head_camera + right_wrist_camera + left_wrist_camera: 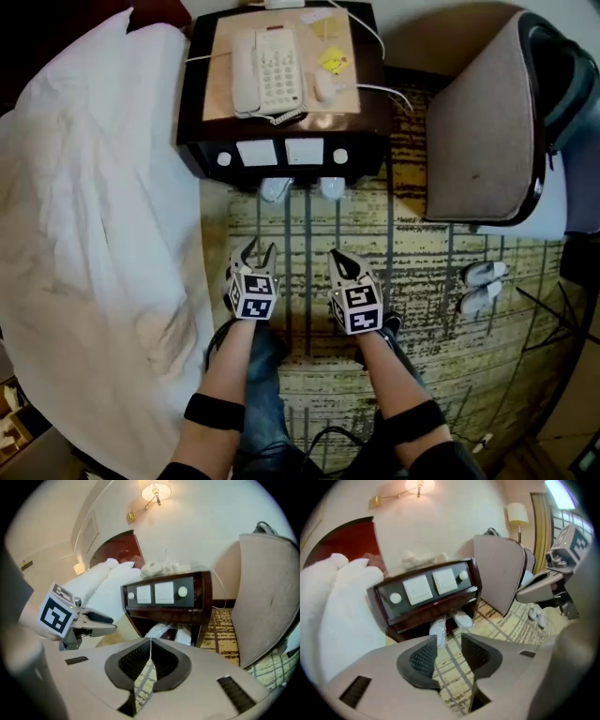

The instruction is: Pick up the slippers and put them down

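Two white slippers point(277, 188) point(332, 187) lie side by side on the patterned carpet, their far ends tucked under the dark nightstand point(281, 150). The left gripper view shows them point(438, 630) point(463, 618) just beyond the jaws. In the right gripper view they point(159, 631) sit under the stand. My left gripper point(259, 249) point(449, 641) hangs above the carpet, short of the slippers, its jaws a little apart with nothing between them. My right gripper point(337, 257) point(150, 641) is beside it, shut and empty, pads touching.
A white bed point(94, 216) fills the left. A phone point(266, 70) and cables lie on the nightstand top. An upholstered chair point(483, 122) stands at the right, with a second pair of white slippers point(482, 285) on the carpet near it.
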The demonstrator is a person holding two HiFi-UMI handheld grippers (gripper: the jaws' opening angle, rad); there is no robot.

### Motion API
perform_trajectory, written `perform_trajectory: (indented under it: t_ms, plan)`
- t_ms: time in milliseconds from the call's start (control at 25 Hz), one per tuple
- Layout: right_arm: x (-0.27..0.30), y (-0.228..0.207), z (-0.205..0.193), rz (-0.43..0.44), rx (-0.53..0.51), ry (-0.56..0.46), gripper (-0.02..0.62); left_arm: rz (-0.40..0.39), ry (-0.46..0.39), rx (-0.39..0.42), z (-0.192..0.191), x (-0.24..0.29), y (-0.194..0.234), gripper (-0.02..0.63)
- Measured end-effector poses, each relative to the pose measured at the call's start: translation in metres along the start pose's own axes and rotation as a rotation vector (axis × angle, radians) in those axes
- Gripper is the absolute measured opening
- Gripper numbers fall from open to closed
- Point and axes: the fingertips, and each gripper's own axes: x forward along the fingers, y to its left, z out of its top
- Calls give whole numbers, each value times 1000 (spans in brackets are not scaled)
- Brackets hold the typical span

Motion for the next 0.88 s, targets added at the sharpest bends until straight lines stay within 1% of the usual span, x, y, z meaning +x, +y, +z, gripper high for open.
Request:
perform_trajectory:
  t_ms: [120, 200, 240, 360, 440, 600, 720, 800, 880]
  plan:
    - [-67, 19, 58, 19, 3, -36, 1, -23, -34, -107, 44, -86, -9, 2]
    - [-111, 32, 101, 38, 5, -63, 0, -41, -64, -160, 81, -143, -9, 2]
    - [-132, 37, 123, 43, 5, -79, 0, -41, -82, -165, 100, -169, -8, 2]
    - [-195, 50, 181, 45, 2, -129, 0, -30, -148, -147, 144, -242, 2, 2]
    - [-236, 60, 208, 46, -1, -154, 0, -26, -189, -145, 164, -290, 5, 2]
    - [-301, 70, 255, 36, -44, -203, 0, 4, -271, -127, 206, -369, 18, 2]
    - [-341, 77, 275, 26, -76, -232, 0, 18, -321, -153, 222, -414, 22, 2]
    - [-362, 80, 283, 22, -94, -242, 0, 14, -340, -172, 229, -435, 19, 2]
    - [-378, 81, 293, 19, -111, -253, 0, 26, -360, -173, 233, -445, 20, 2]
